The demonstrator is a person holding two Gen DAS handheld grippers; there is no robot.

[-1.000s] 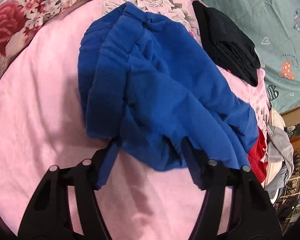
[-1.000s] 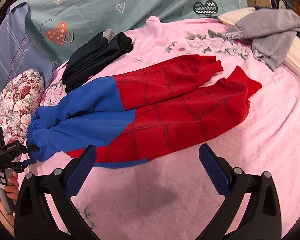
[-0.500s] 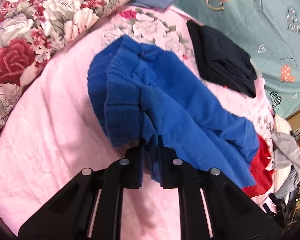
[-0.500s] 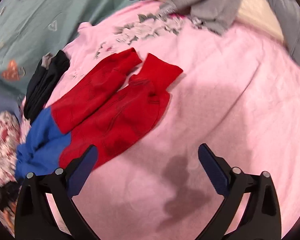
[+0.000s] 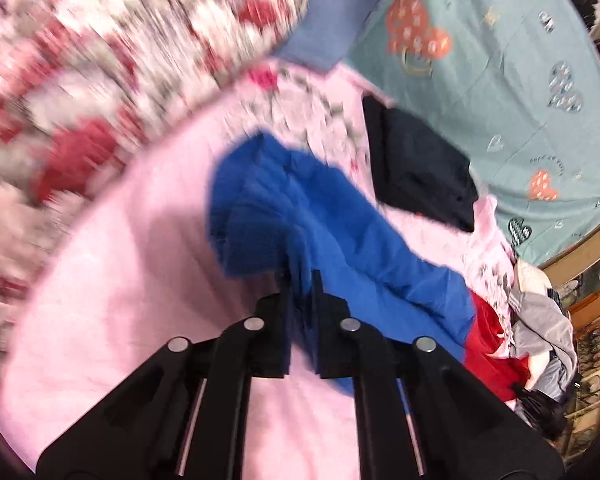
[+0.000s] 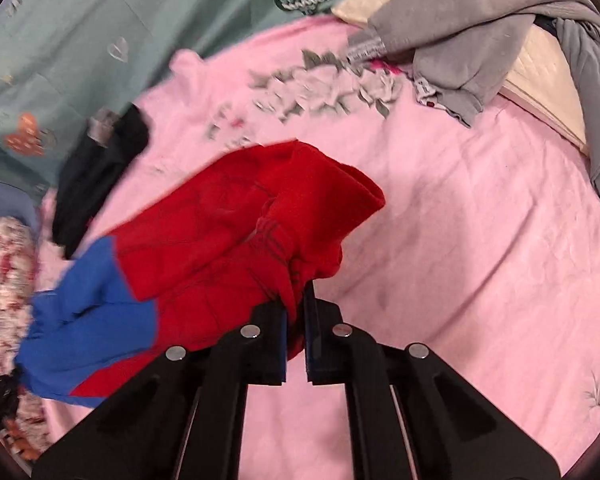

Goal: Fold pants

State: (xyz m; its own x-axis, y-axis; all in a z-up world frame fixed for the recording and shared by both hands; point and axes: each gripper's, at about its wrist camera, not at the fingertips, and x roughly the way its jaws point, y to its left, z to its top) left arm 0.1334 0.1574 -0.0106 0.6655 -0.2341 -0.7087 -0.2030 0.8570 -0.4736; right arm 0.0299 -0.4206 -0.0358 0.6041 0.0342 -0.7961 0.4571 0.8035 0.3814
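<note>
I've got the pants (image 6: 204,248) on the pink blanket (image 6: 480,240), beside the black clothes (image 5: 416,164). Left gripper (image 5: 301,280) pinched tight on the blue waistband, right gripper (image 6: 296,300) pinched on the red cuffs. Both ends gripped; next I'd guess bring cuffs to waistband.

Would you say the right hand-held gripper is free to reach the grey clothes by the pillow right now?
Probably not: the right hand-held gripper is shut on the red leg end of the pants. The blanket towards the grey clothes looks clear, though.

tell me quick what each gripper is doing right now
Left gripper: shut on the blue waistband end of the red and blue fleece pants.
Right gripper: shut on the pants' red cuff end.
</note>
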